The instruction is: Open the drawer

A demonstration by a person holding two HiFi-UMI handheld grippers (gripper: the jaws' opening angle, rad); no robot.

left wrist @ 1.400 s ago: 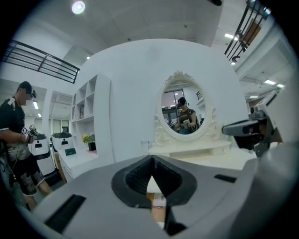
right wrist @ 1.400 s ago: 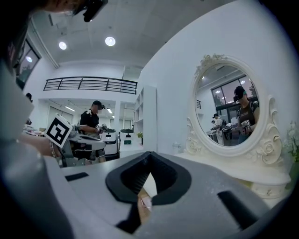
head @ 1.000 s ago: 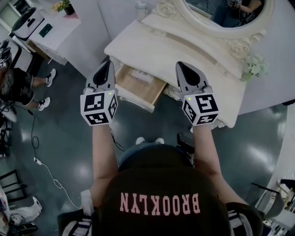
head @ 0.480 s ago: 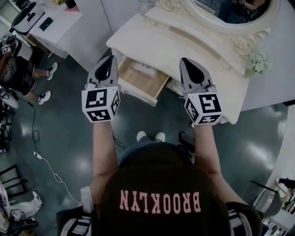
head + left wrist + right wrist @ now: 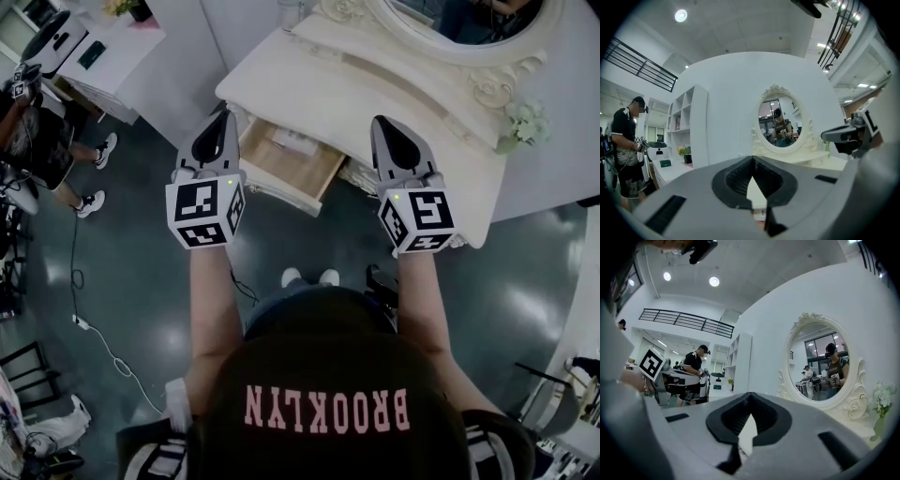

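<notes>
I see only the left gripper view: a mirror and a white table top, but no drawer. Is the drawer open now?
Observer: Yes. In the head view the drawer is pulled out of the dressing table, wooden inside showing.
Operator: Is anything in it?
Observer: A pale flat thing, maybe paper, lies toward its back.
Operator: Where is the right gripper?
Observer: The right gripper shows over the table's front edge, right of the drawer, jaws together on nothing.
</notes>
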